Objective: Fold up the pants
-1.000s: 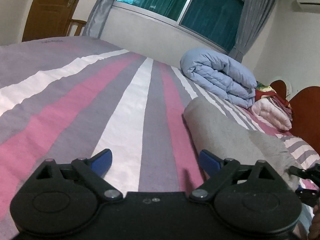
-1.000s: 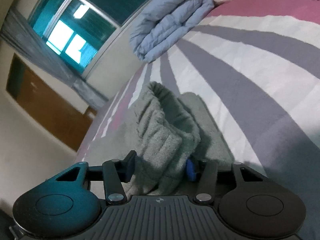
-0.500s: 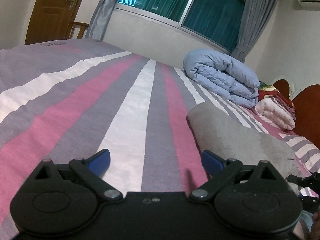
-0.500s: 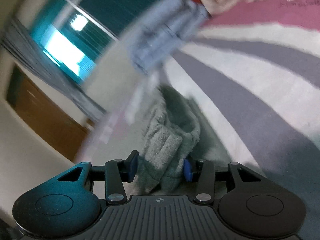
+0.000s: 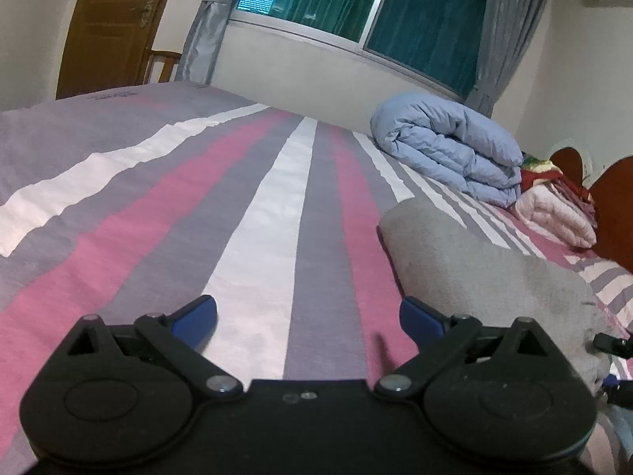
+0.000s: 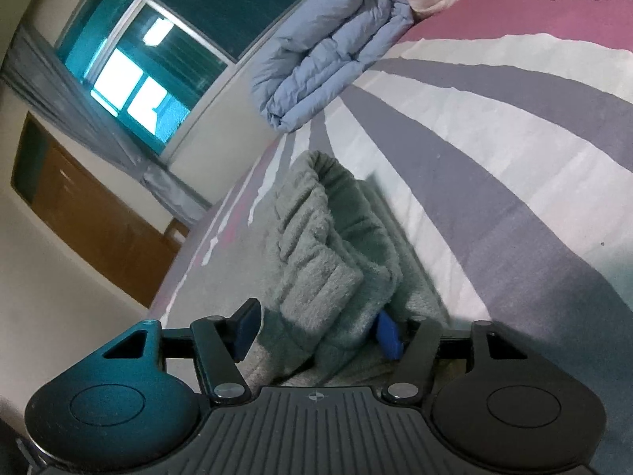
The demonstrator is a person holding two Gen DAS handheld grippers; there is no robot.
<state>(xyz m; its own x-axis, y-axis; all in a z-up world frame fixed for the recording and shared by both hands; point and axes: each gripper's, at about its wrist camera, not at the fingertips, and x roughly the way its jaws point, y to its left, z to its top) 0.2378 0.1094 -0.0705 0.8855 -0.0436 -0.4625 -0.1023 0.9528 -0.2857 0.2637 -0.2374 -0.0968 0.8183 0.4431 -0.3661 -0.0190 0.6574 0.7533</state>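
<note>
The grey fleece pants [image 5: 467,265] lie as a folded bundle on the striped bed, to the right of my left gripper [image 5: 308,314]. That gripper is open and empty, low over the sheet, with nothing between its blue pads. In the right wrist view my right gripper [image 6: 316,326] has its pads around the bunched ribbed end of the pants [image 6: 328,273]. The fabric fills the gap between them and the right pad [image 6: 389,334] is partly buried in it. The rest of the pants stretch away behind the bunch.
A folded blue duvet [image 5: 447,150] and a pink folded blanket [image 5: 554,213] lie at the far right of the bed by a brown headboard [image 5: 609,206]. It also shows in the right wrist view [image 6: 324,55]. A window and a wooden door [image 5: 114,27] stand behind.
My right gripper swung quickly and then settled, still around the bunched pants. My left gripper tilted up slightly and stayed open and empty.
</note>
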